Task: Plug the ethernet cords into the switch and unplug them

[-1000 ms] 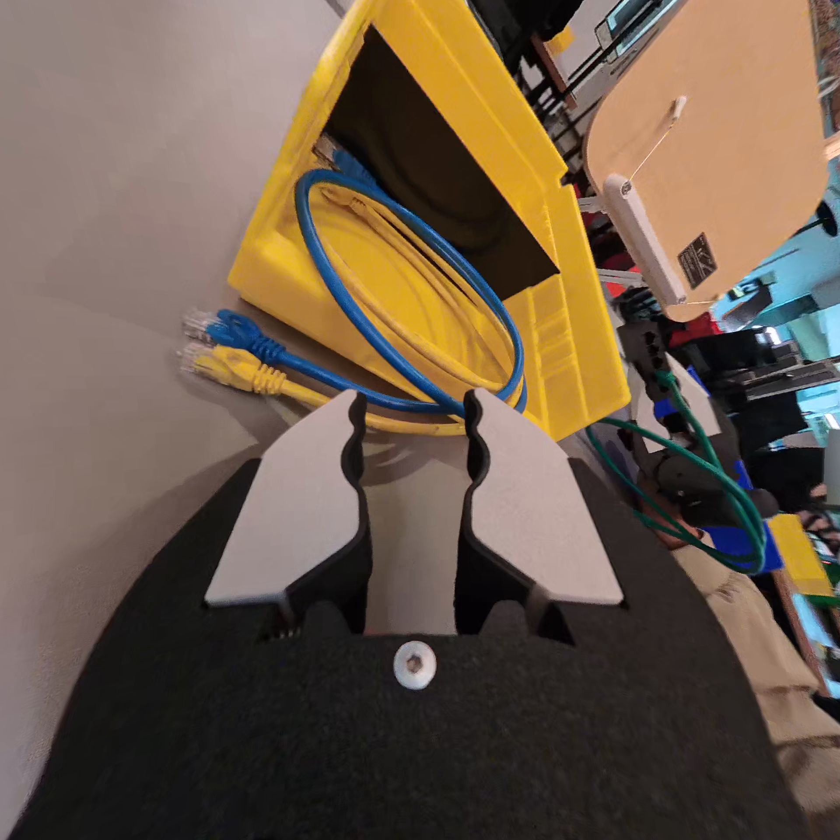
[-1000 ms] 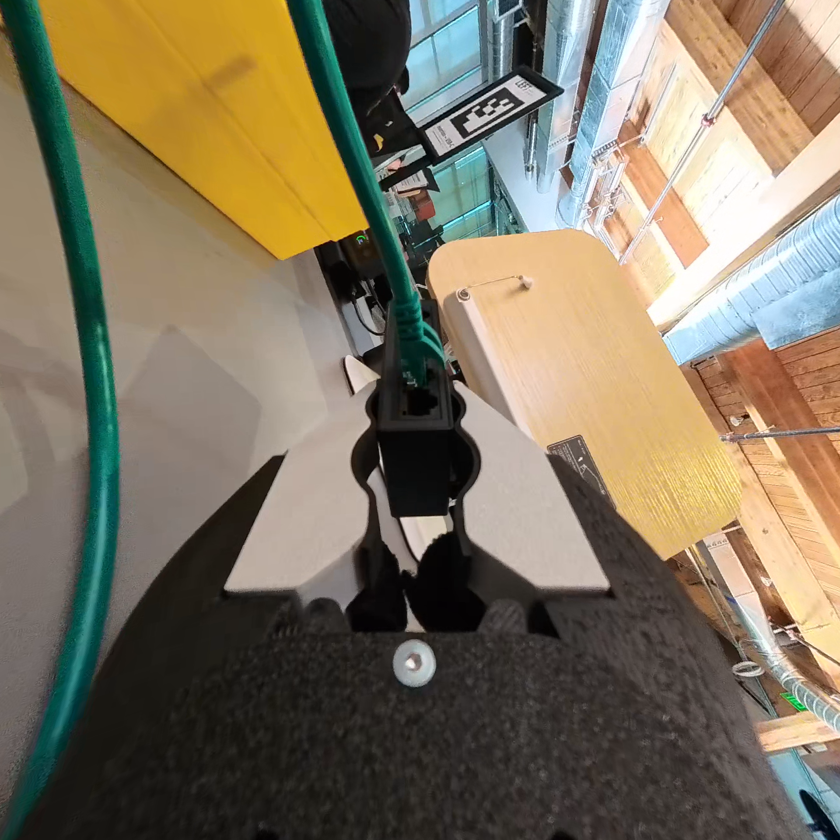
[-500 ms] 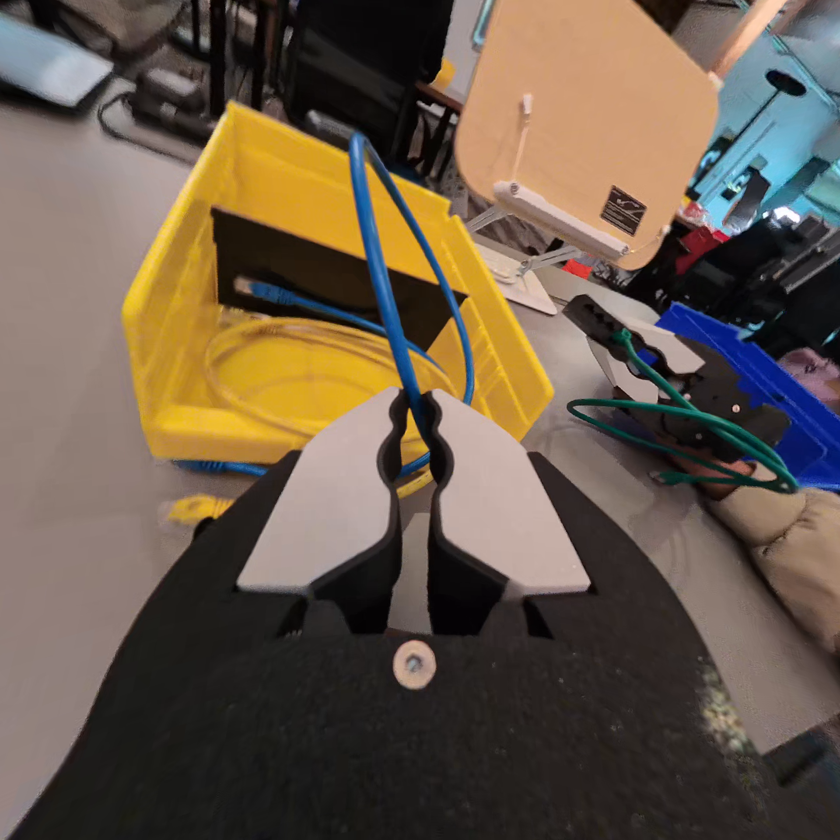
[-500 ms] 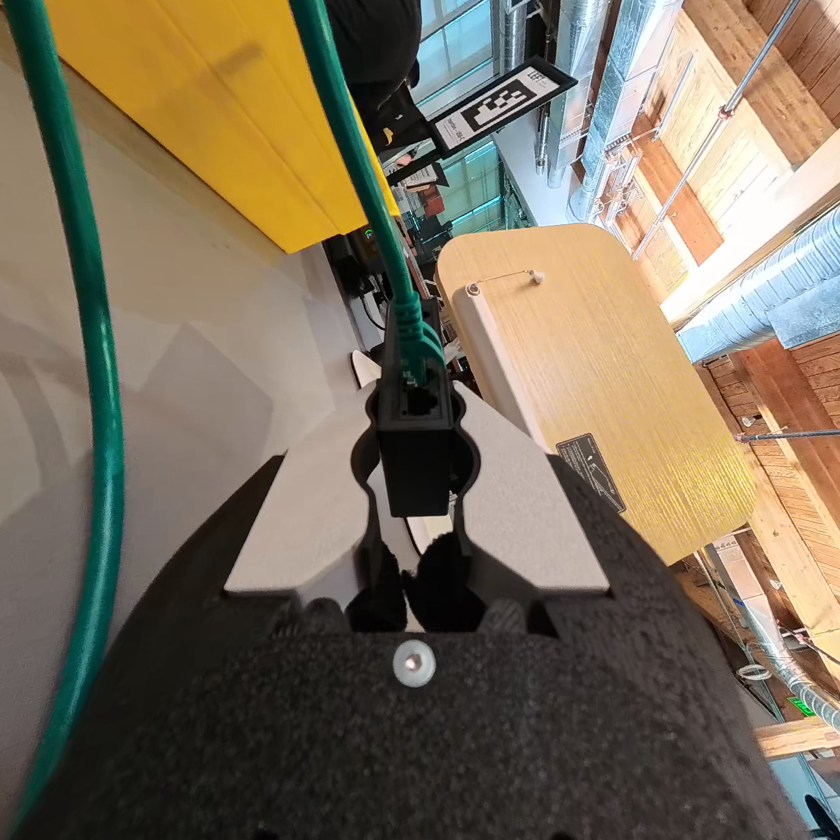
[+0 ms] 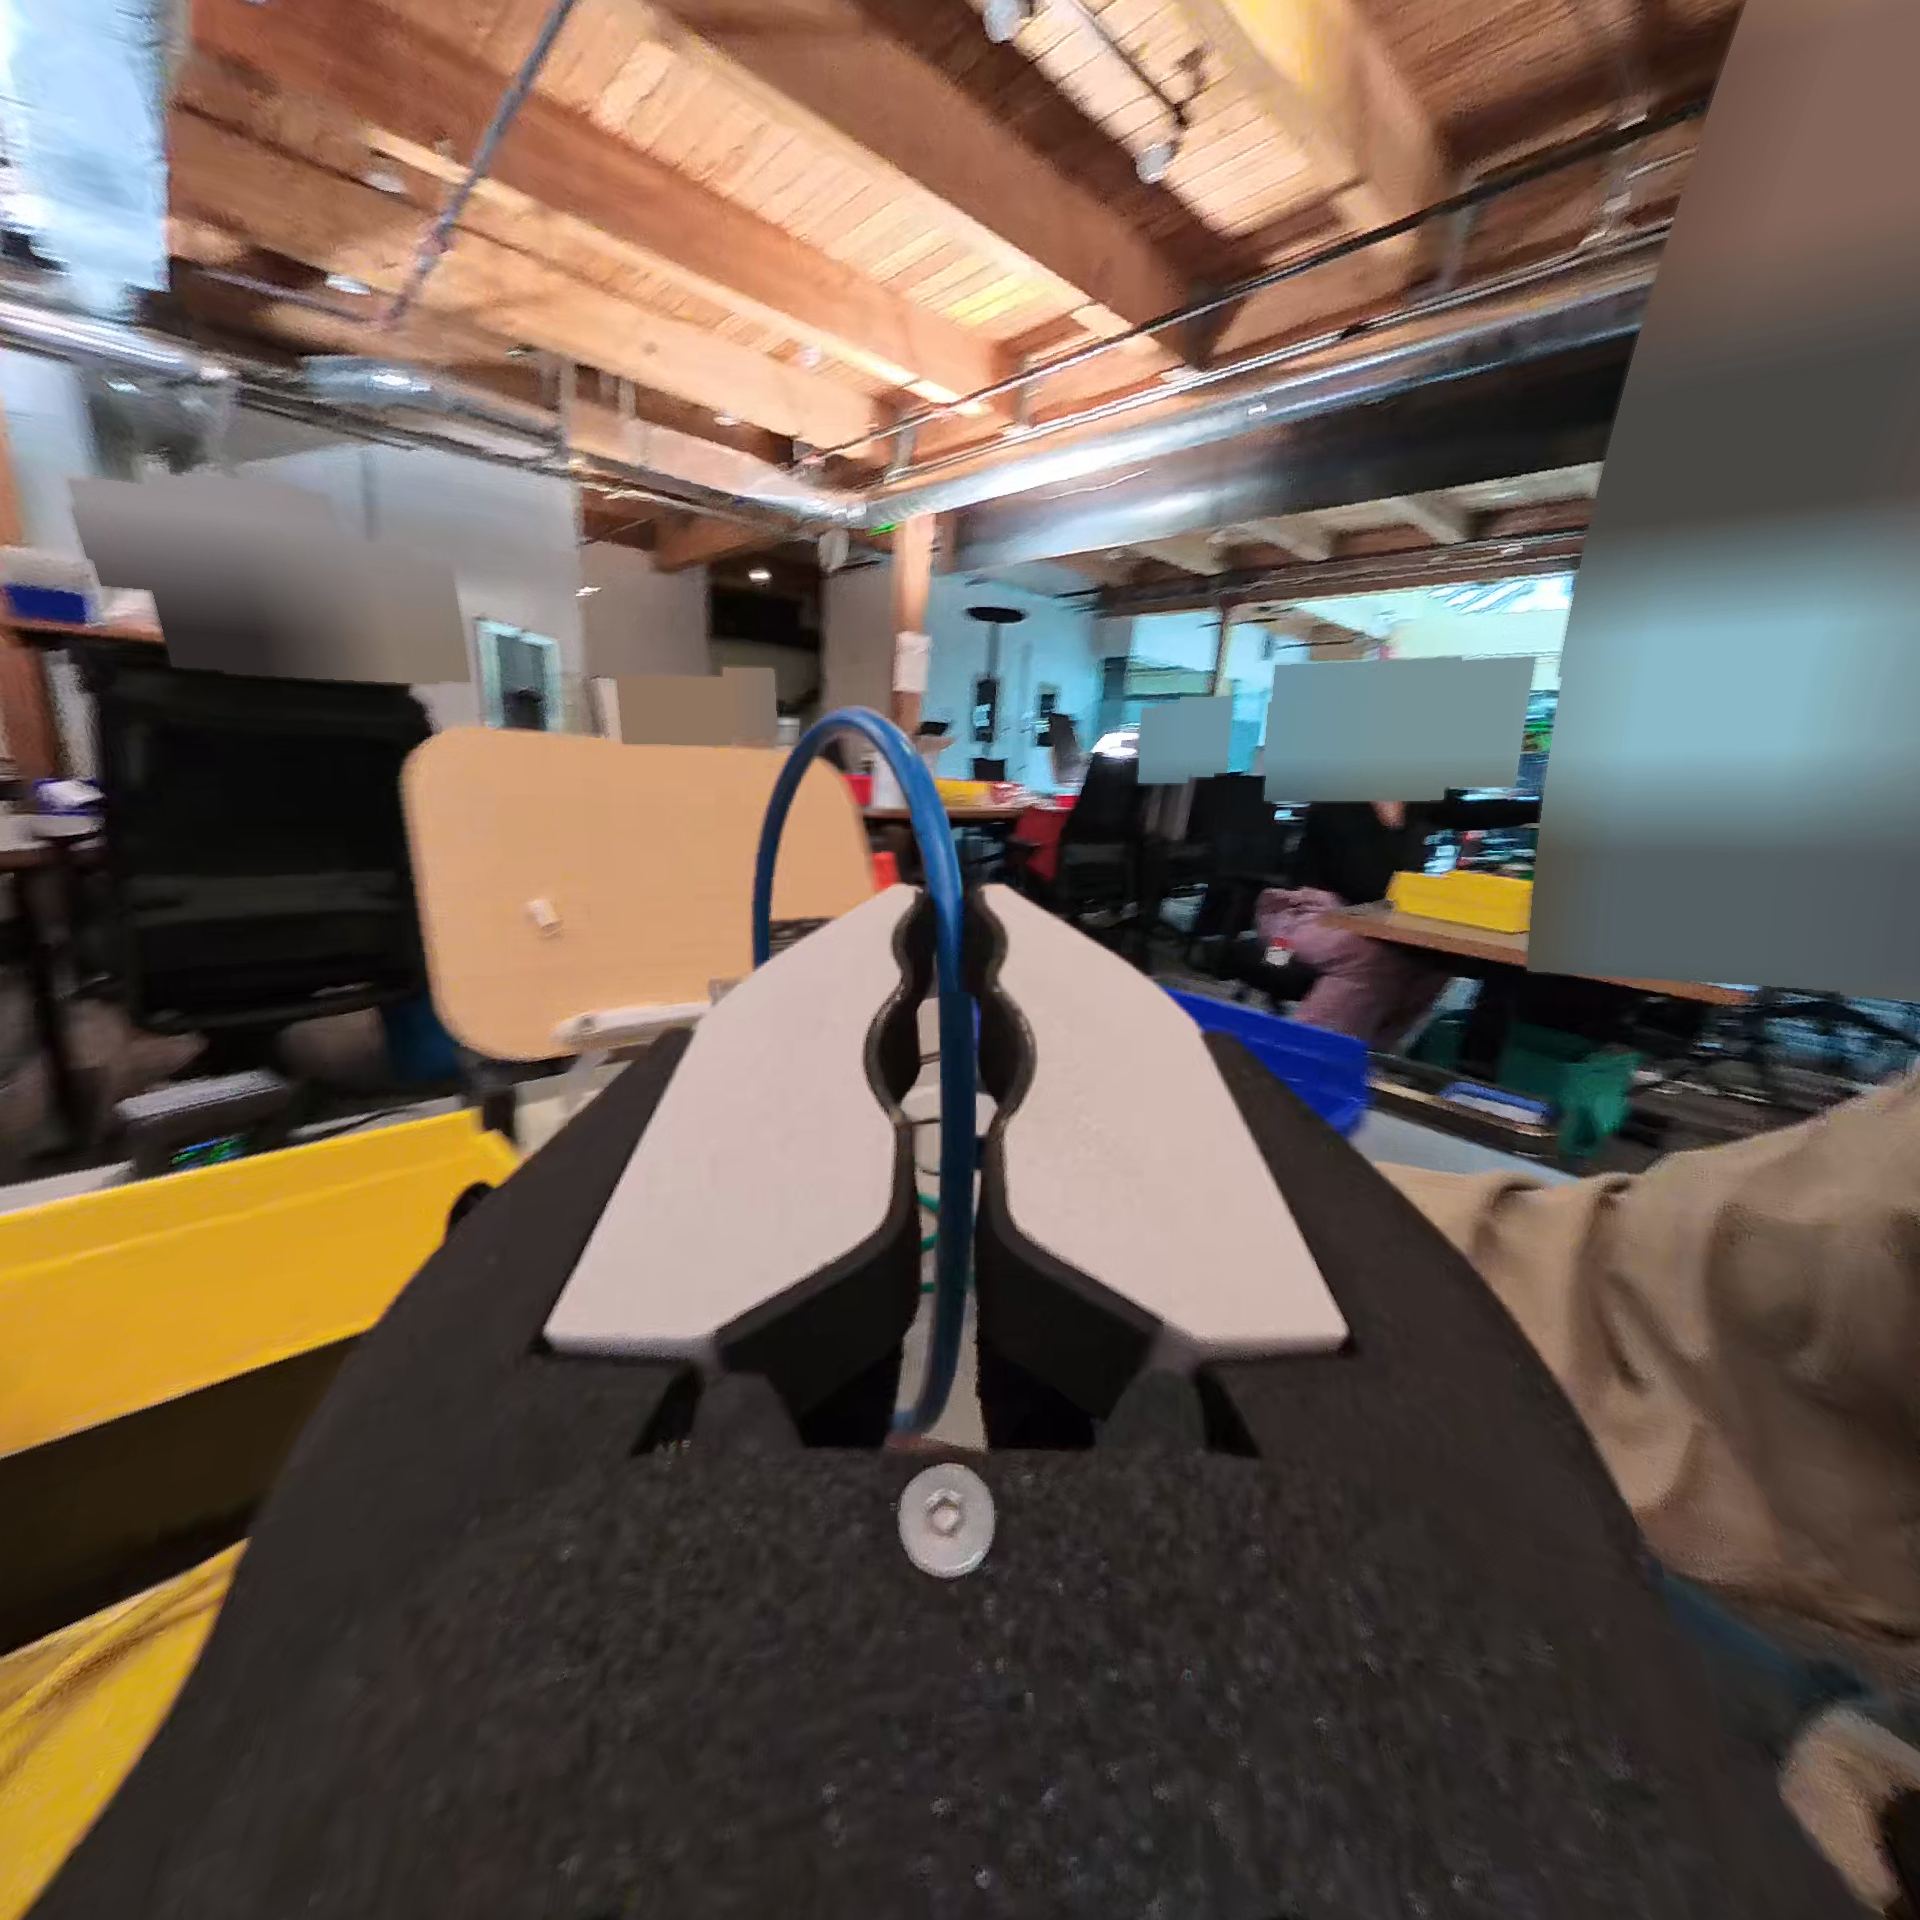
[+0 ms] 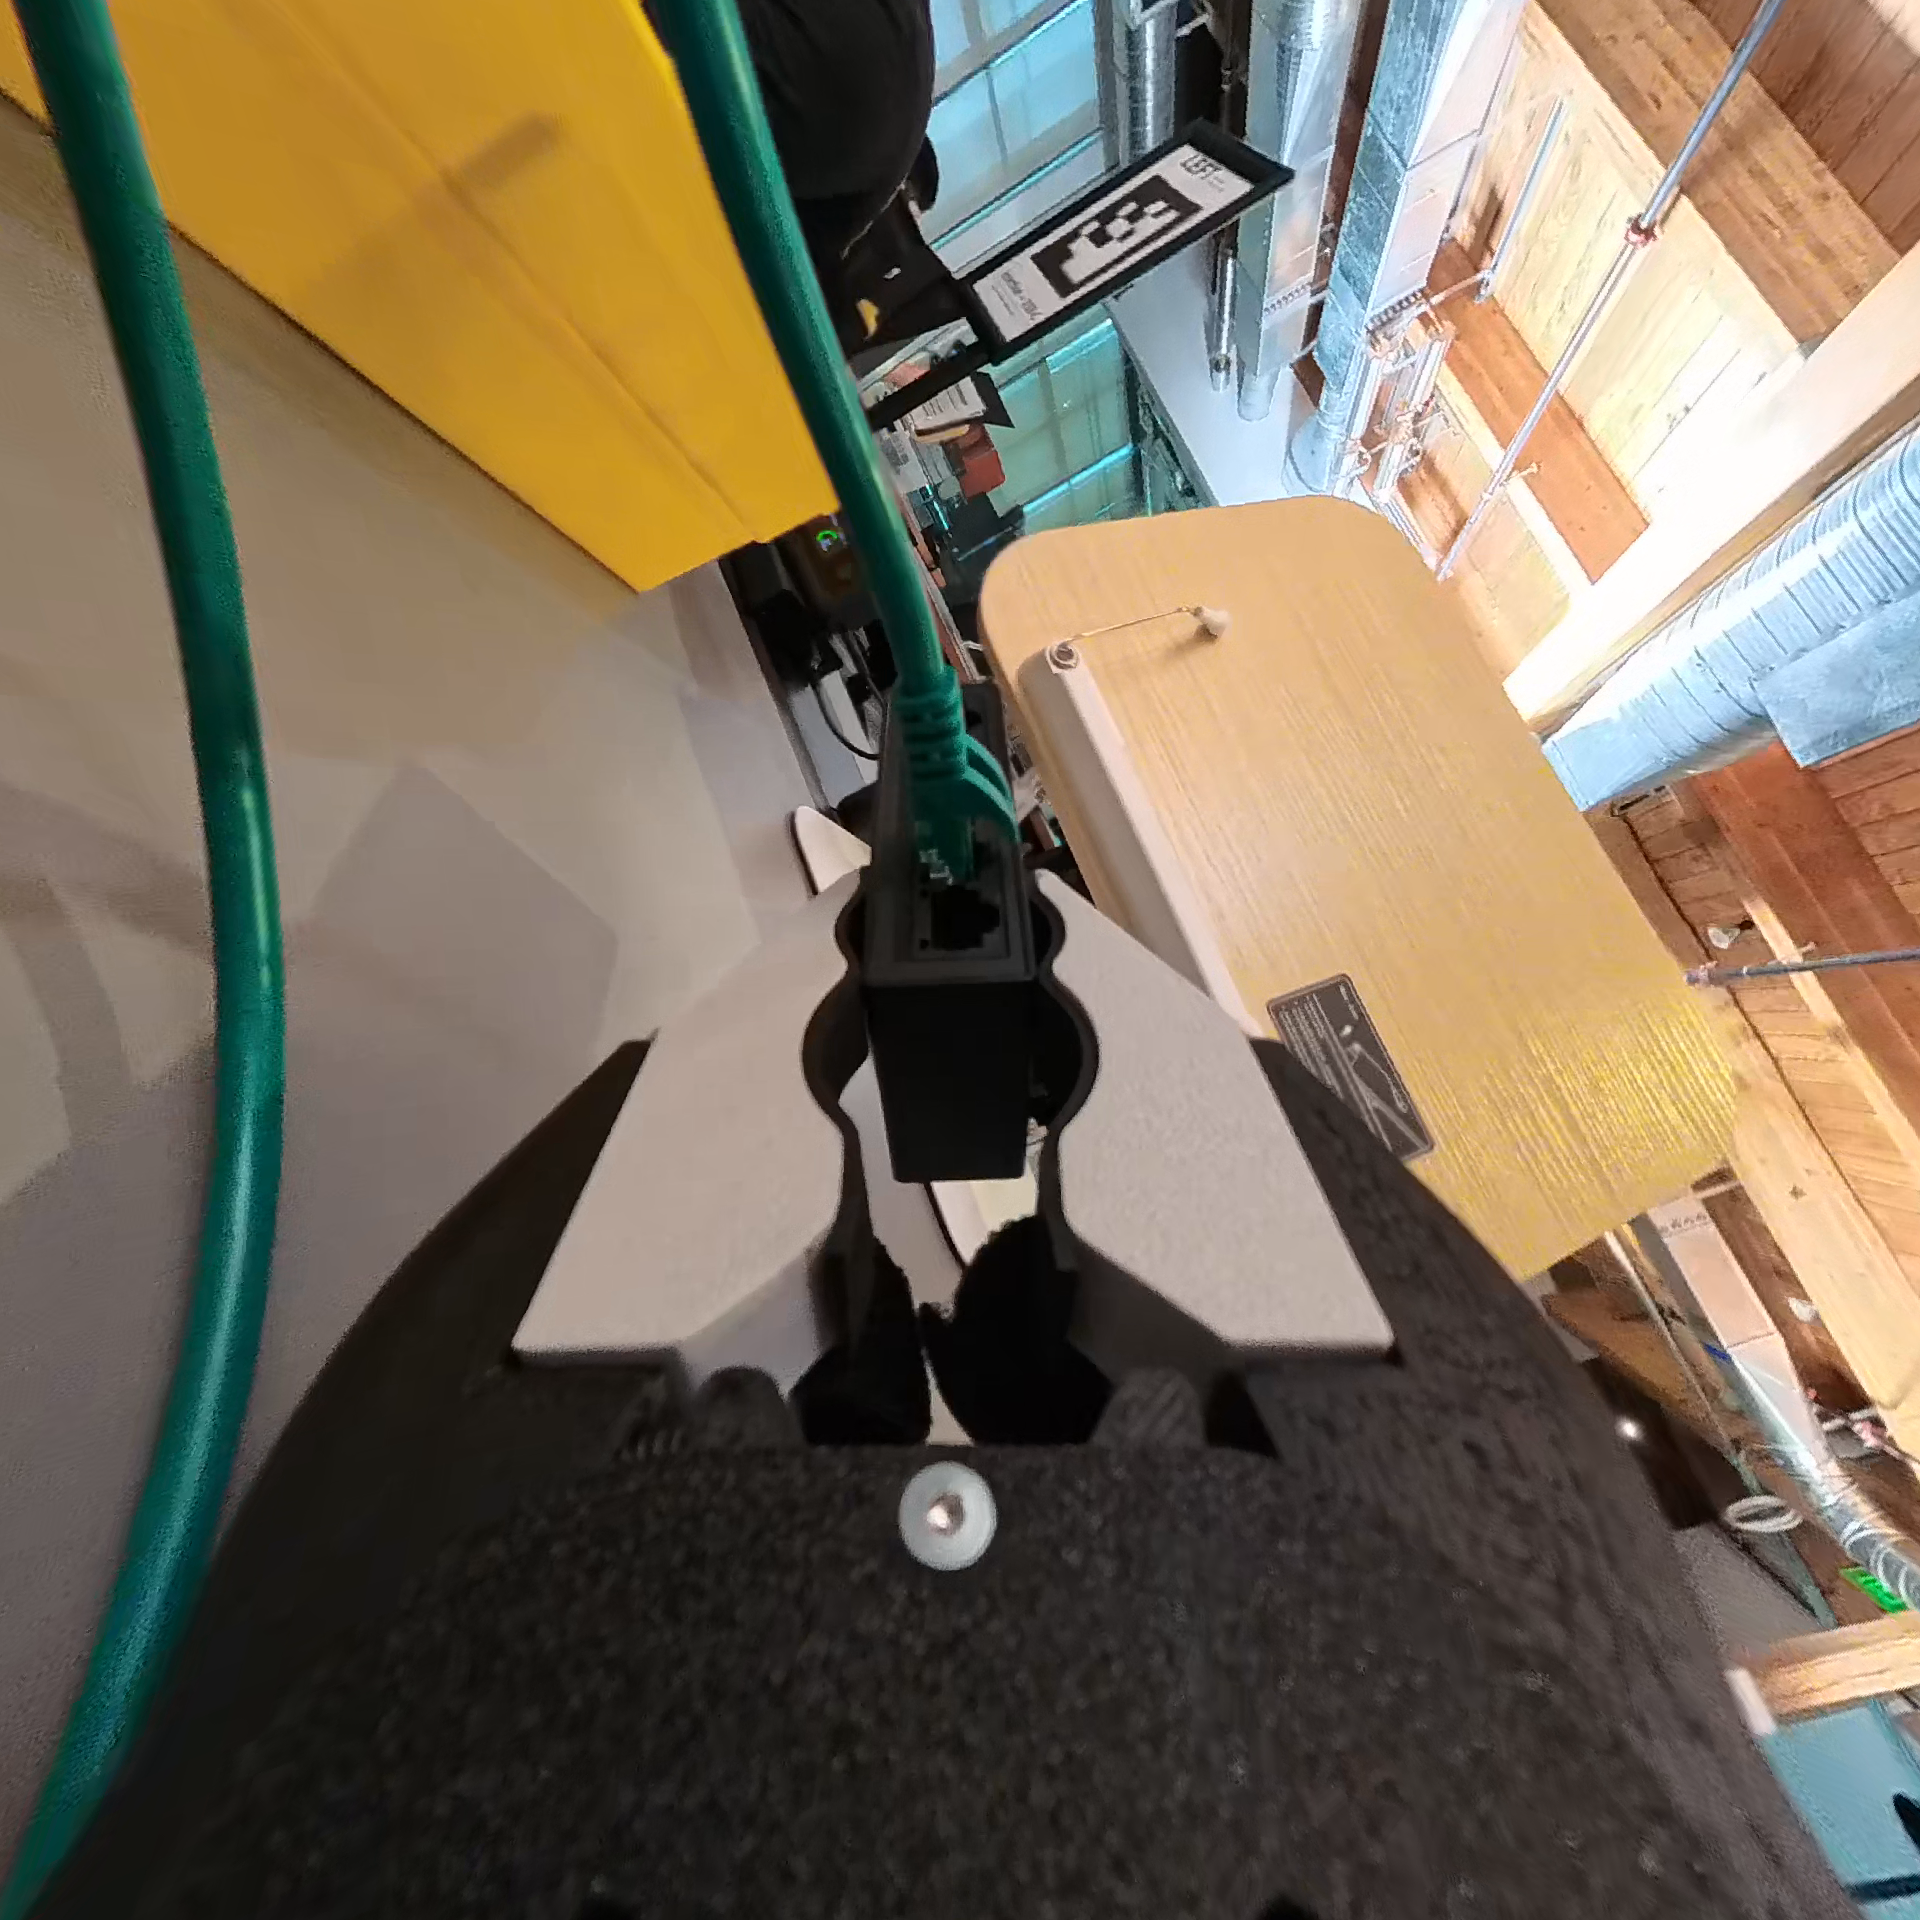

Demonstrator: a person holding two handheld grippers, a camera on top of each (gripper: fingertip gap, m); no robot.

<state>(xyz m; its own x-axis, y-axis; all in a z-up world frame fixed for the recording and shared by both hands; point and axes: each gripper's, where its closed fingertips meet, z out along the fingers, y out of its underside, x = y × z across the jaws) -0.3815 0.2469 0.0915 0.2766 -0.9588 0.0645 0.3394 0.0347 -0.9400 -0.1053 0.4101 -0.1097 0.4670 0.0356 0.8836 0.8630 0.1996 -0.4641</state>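
1. Left gripper [image 5: 943,914]: fingers pressed nearly together, pinching the blue ethernet cord [image 5: 951,997], which runs down the gap between them. Beyond the fingertips the cord arches up and over to the left in a loop. Its plug is not visible.
2. Left wrist view is tilted upward toward the timber ceiling; the view is blurred.
3. Yellow bin [image 5: 208,1257]: low at the left of the left wrist view, partly hidden by the gripper body.
4. A tan sleeve [image 5: 1683,1351] enters from the right edge of the left wrist view.
5. Right gripper [image 6: 951,935]: fingers closed on the black switch [image 6: 954,1060], clamping its two sides. The port face points away from the camera.
6. Green ethernet cord [image 6: 821,343]: its plug is seated in a port of the switch; the neighbouring port shows empty. The cord rises out of the top of the frame, and another stretch of it hangs in a long curve at the left.
7. Grey tabletop [image 6: 436,810] lies at the left of the right wrist view, with the yellow bin's wall above it.
8. A light wooden board [image 6: 1382,831] stands beyond the switch.
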